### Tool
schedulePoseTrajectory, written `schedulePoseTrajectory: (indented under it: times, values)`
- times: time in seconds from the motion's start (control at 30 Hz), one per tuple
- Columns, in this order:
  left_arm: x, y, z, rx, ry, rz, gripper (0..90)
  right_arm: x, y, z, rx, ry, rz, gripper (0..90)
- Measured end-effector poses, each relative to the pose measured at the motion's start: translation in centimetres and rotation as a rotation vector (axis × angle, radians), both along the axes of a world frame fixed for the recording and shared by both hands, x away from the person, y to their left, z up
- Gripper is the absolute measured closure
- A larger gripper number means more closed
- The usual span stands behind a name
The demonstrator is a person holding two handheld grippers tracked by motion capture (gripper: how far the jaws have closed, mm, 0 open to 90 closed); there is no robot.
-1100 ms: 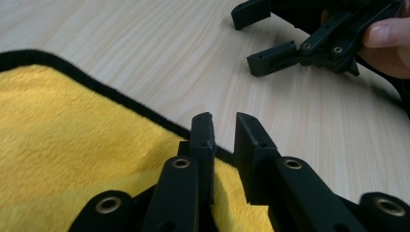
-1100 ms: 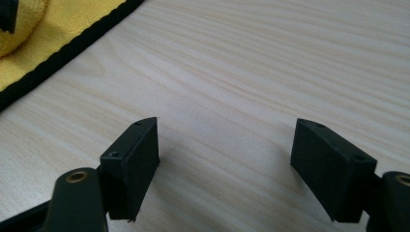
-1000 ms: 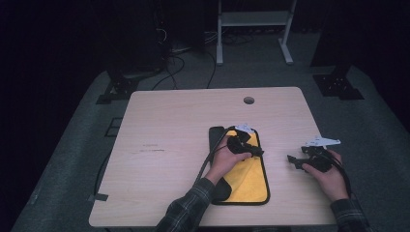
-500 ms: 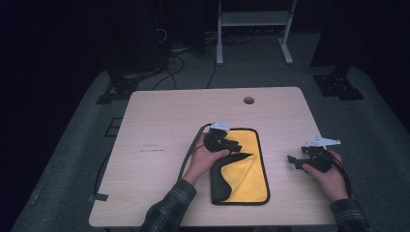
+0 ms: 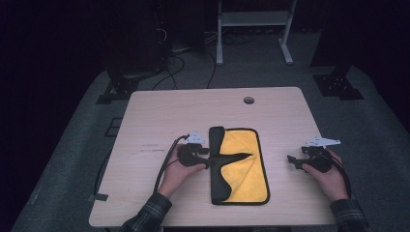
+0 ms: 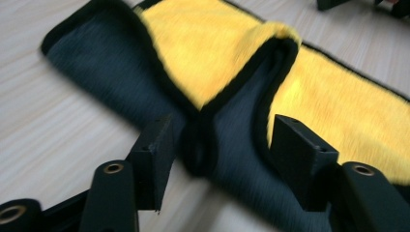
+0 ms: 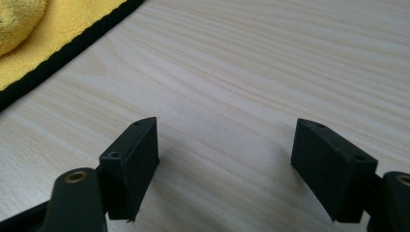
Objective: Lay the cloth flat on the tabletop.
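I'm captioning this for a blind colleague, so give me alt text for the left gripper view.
A yellow cloth with black trim lies on a pale wooden table, its dark grey underside folded over the yellow. The left tool is open, its two black jaws either side of a pinched fold of the cloth's black edge.

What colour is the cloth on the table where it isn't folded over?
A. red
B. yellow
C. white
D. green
B: the cloth lies flat on the table with a bright yellow face and a black edge, and the parts folded over at its left side show dark; the left gripper view shows the same yellow up close.
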State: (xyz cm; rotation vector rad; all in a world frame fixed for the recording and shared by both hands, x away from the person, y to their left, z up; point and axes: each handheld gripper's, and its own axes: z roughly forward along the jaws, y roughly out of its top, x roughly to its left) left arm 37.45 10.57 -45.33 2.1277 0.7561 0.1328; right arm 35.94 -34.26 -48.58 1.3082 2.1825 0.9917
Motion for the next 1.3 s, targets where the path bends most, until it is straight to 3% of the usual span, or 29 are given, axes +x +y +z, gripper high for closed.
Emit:
schedulePoseTrajectory:
  times: [0.17,0.37,0.6,0.7,0.83,0.93,1.13,1.3]
  values:
    - [-0.6,0.8,-1.1,-0.014,0.041,0.027,41.4,0.0,0.0,0.0,-0.001,-0.002,0.0,23.8]
    - [-0.9,-0.1,-1.9,0.015,0.057,0.022,43.3,0.0,0.0,0.0,0.0,-0.001,0.0,23.8]
    - [-1.4,-1.3,-2.2,0.059,0.0,0.016,47.6,0.0,0.0,0.0,-0.001,-0.002,0.001,23.7]
    - [-1.7,-2.0,-2.1,0.107,-0.039,0.013,55.3,0.0,0.0,0.0,-0.001,-0.002,0.001,23.7]
    - [-1.6,-2.3,-2.1,0.089,-0.003,-0.005,78.8,0.0,0.0,0.0,-0.001,-0.002,0.0,23.7]
    - [-1.6,-2.3,-2.0,0.085,0.017,-0.011,85.1,0.0,0.0,0.0,-0.002,-0.002,0.001,23.7]
    - [-1.7,-0.6,-1.8,0.077,0.062,-0.018,85.6,0.0,0.0,0.0,-0.001,-0.002,0.001,23.7]
    - [-2.1,1.5,-1.7,0.075,0.069,-0.009,85.5,0.0,0.0,0.0,-0.001,-0.002,0.001,23.7]
